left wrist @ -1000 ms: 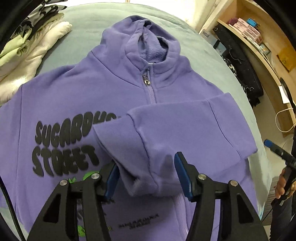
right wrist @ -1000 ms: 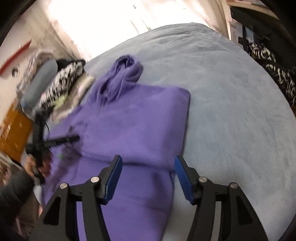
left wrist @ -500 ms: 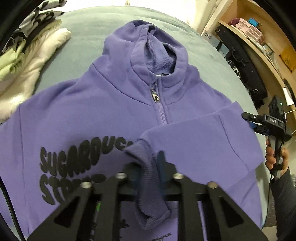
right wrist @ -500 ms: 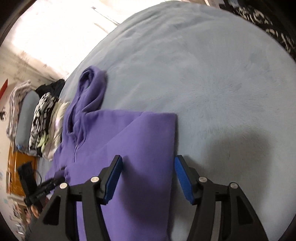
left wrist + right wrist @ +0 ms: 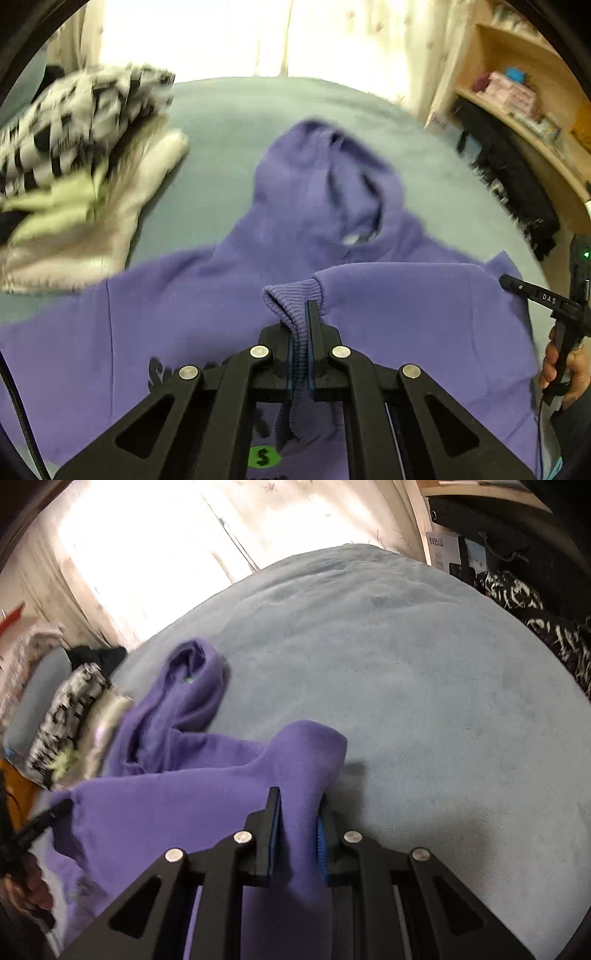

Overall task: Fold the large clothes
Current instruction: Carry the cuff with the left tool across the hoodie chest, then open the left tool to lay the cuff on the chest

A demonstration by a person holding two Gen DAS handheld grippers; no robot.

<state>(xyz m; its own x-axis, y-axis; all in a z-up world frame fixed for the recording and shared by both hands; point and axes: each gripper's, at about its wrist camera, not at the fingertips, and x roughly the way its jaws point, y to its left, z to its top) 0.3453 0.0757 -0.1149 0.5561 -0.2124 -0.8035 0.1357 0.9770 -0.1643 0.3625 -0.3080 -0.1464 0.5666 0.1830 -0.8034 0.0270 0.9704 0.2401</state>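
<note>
In the left wrist view the left gripper [image 5: 300,334] has its jaws clamped on the ribbed cuff [image 5: 291,295] of the purple hoodie [image 5: 207,280] spread on the bed [image 5: 221,122] beside a clothes pile [image 5: 74,162], while in the right wrist view the right gripper [image 5: 297,834], jaws having just closed, pinches a raised fold of the hoodie's edge [image 5: 306,760].

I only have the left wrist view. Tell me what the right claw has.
Observer: The right claw has just closed on a raised fold of the hoodie; the cloth is pinched between its pads.
Operator: Say what lies under that fold.
Observer: Blanket; the fold stands off it and throws a shadow there.
Operator: Report what is behind the clothes pile.
Observer: Behind the clothes pile, a grey pillow.
</note>
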